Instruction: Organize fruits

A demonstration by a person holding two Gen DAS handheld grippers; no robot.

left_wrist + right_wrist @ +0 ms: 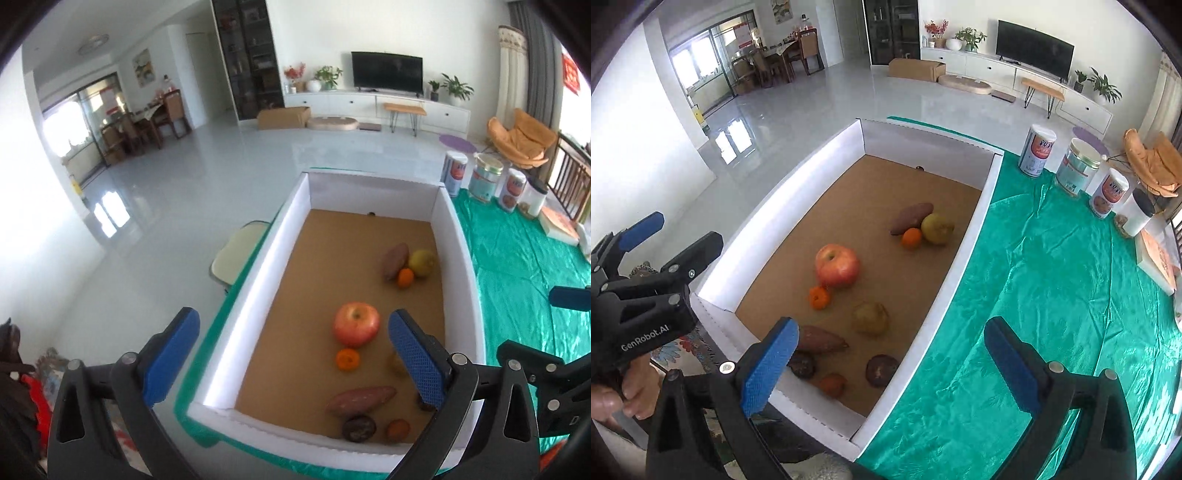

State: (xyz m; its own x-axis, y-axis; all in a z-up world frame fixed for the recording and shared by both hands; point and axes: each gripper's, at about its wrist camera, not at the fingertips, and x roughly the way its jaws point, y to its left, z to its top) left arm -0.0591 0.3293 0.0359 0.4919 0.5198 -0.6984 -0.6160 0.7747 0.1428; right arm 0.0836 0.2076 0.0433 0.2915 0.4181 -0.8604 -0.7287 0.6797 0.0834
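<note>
A white box (258, 266) (982, 192) with a brown floor holds the produce. In it lie a red apple (357, 324) (837, 265), a small orange (347, 359) (819, 297), a sweet potato (361, 400) (818, 339), a dark round fruit (359, 428) (882, 370), a yellow-brown pear (870, 317), and at the far end another sweet potato (395, 260), orange (405, 277) and green pear (423, 262). My left gripper (295, 354) is open and empty above the box's near left part. My right gripper (897, 365) is open and empty above the box's near right wall.
The box sits on a green cloth (1052, 295) over the table. Several tins and jars (1071, 171) (487, 182) stand at the cloth's far right. A pale chair seat (236, 254) is left of the box. The left gripper's body (646, 295) shows at the left.
</note>
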